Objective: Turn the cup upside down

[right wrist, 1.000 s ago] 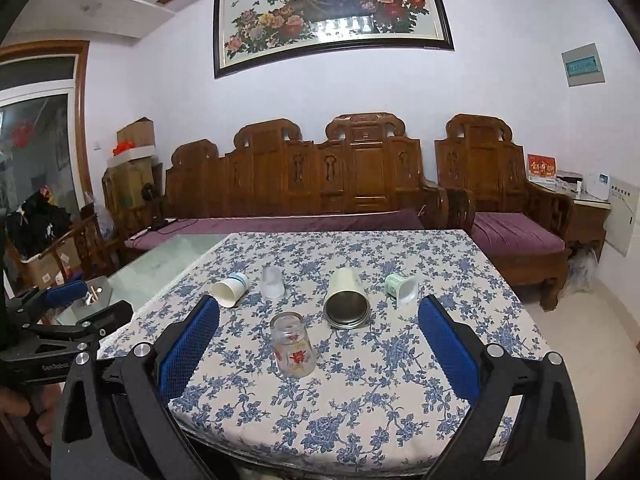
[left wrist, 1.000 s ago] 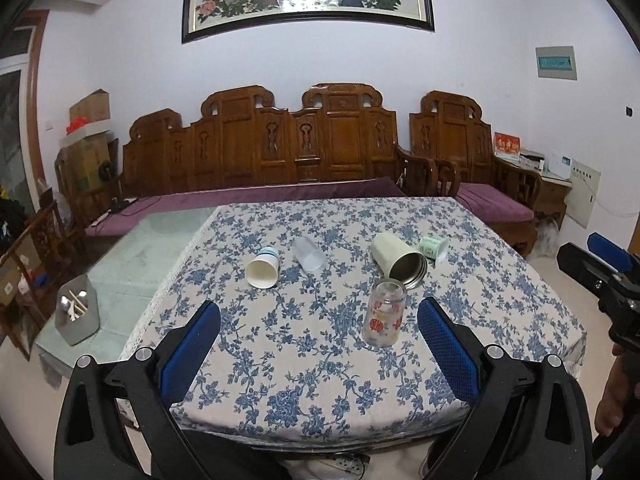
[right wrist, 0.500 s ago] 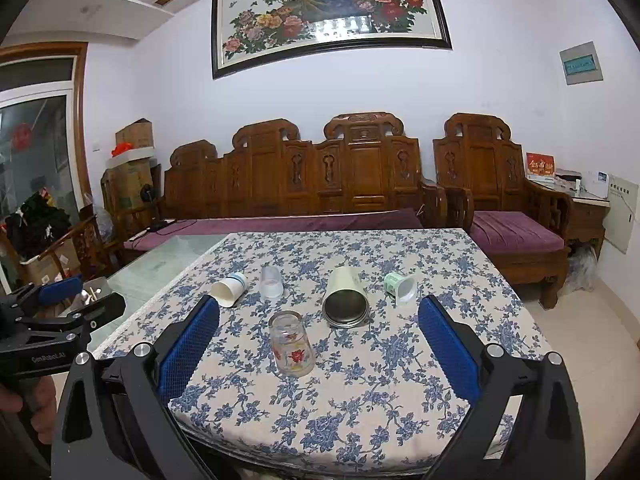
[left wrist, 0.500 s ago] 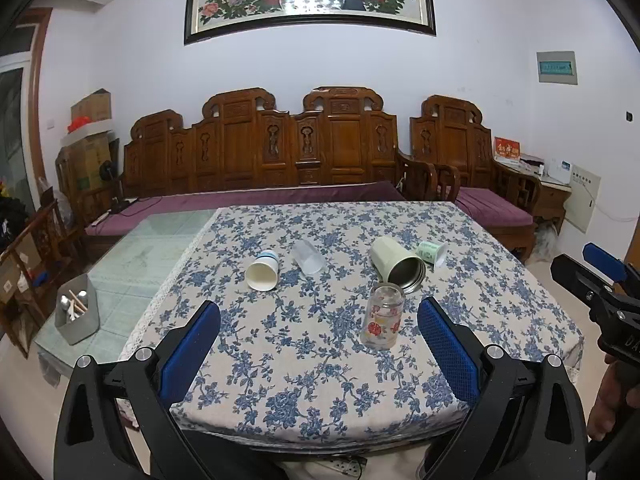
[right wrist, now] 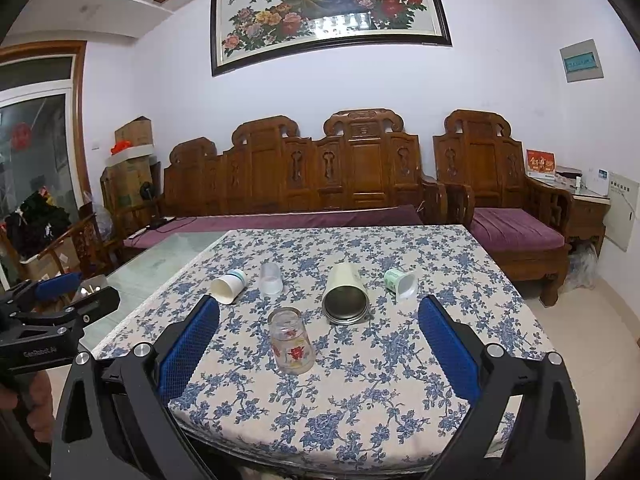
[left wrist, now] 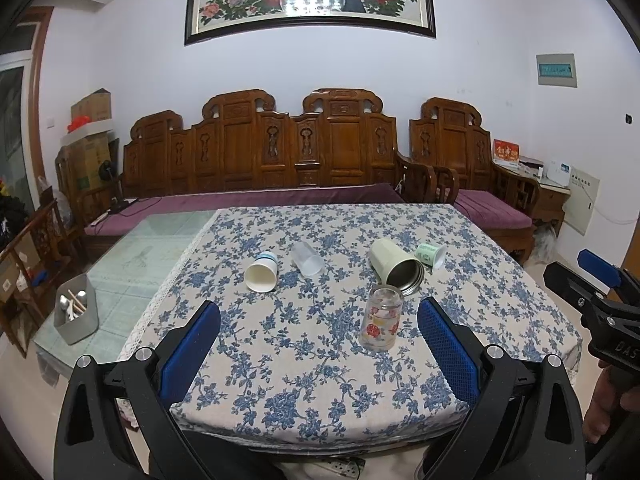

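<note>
A clear glass cup with red flowers [left wrist: 381, 318] [right wrist: 291, 340] stands upside down on the flowered tablecloth [left wrist: 304, 364] [right wrist: 384, 376], near the front. Behind it lie on their sides a white paper cup [left wrist: 262, 273] [right wrist: 229, 286], a clear plastic cup [left wrist: 307, 260] [right wrist: 271, 278], a cream metal tumbler [left wrist: 396, 266] [right wrist: 345, 294] and a small green cup [left wrist: 431, 255] [right wrist: 401, 281]. My left gripper [left wrist: 318, 334] is open and empty in front of the table's near edge. My right gripper [right wrist: 319, 330] is open and empty, also short of the table; it shows at the right edge of the left wrist view [left wrist: 600, 292].
A grey box with utensils [left wrist: 76, 314] sits on the bare glass tabletop [left wrist: 148, 256] left of the cloth. Carved wooden benches with purple cushions [left wrist: 280, 196] [right wrist: 516, 228] stand behind and to the right of the table.
Both grippers have drawn back and slightly up from the table, so the cups look a little farther. Nothing on the table has moved.
</note>
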